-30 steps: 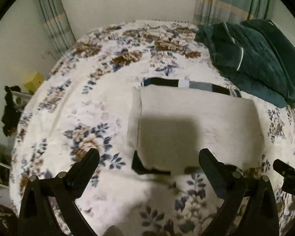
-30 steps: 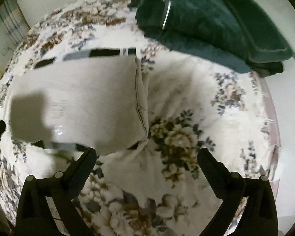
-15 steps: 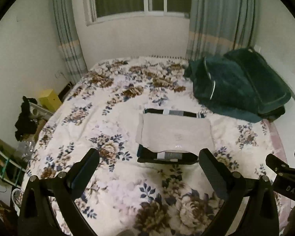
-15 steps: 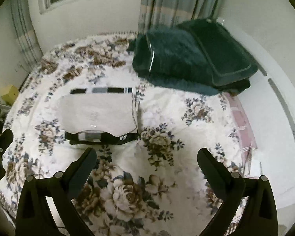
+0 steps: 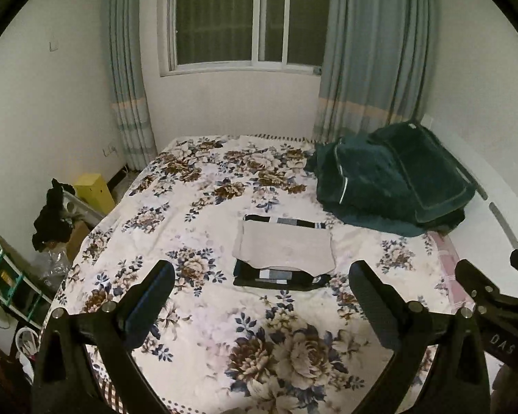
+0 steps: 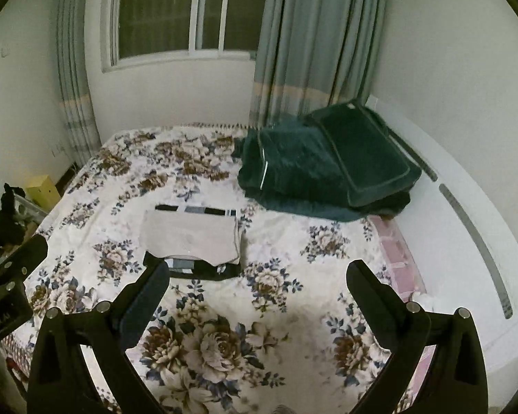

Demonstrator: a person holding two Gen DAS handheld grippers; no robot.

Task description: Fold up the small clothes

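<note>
The folded beige garment (image 5: 285,250) is laid squarely on a folded striped garment (image 5: 279,276) at the middle of the floral bed (image 5: 190,310), evidently stacked to keep finished pieces together. Both the left gripper (image 5: 260,289) and right gripper (image 6: 257,288) are held wide apart, empty (well clear of the pile).

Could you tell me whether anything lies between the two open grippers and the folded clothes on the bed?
Nothing visible does: only bare floral bedspread separates the left gripper and right gripper from the folded clothes.
</note>
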